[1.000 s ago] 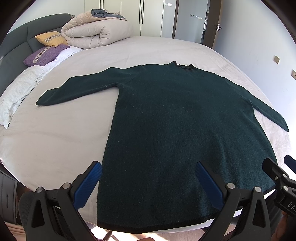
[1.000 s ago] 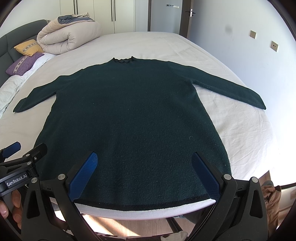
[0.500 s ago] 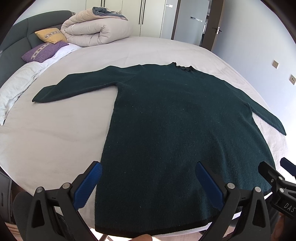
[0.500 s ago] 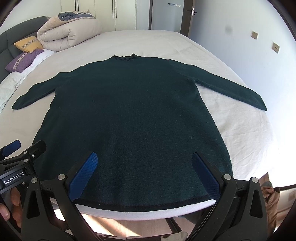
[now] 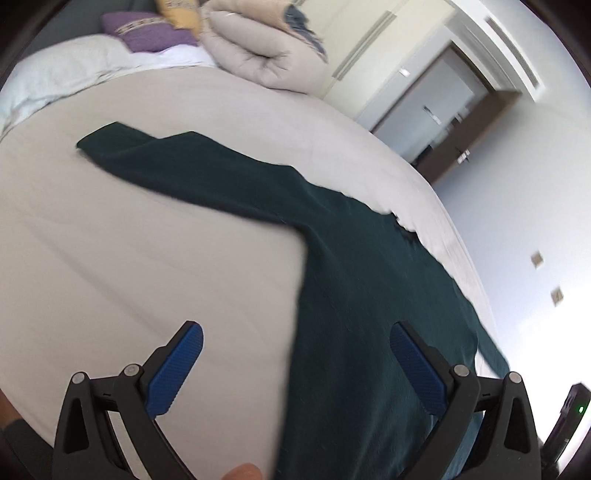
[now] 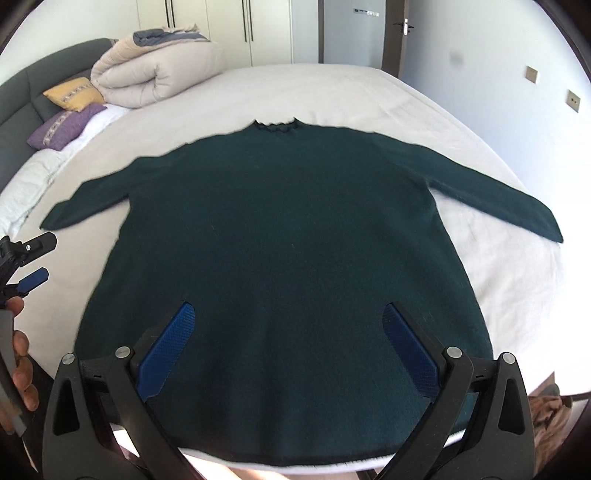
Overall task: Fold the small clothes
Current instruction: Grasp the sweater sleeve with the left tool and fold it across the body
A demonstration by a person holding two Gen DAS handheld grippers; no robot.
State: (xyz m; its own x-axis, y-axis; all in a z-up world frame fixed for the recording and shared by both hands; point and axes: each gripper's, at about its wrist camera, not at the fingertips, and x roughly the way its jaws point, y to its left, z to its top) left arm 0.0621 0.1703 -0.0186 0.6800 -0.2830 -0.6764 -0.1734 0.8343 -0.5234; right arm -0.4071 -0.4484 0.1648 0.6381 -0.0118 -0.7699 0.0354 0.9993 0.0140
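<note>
On the pale bed sheet (image 6: 491, 273) a dark green sweater (image 6: 288, 236) lies flat and face up, its hem at the near edge of the mattress, its collar (image 6: 276, 125) toward the far side and both sleeves spread outward. The left sleeve (image 5: 177, 162) stretches across open sheet with its cuff pointing toward the head of the bed; the right sleeve (image 6: 491, 188) angles toward the wall side. Nothing lies on top of the garment or across it.

At the head of the bed a rolled beige duvet (image 6: 155, 70) sits beside a yellow pillow (image 6: 74, 94) and a purple pillow (image 6: 62, 127), all well apart from the sweater, and a crumpled white cover (image 6: 26, 184) lies near the left cuff. A dark grey headboard (image 6: 18, 96) backs them, with white wardrobe doors (image 6: 236, 29) and a door (image 6: 391, 33) beyond.

The right gripper (image 6: 288, 350) hovers over the lower body of the sweater, jaws spread wide with nothing between the blue pads. The left gripper (image 5: 295, 369) is tilted and blurred in its own view, also spread wide and empty, one finger over bare sheet and the other over the sweater's side edge. In the right wrist view it shows at the left border, held by a hand (image 6: 20, 365). No containers appear in either view.
</note>
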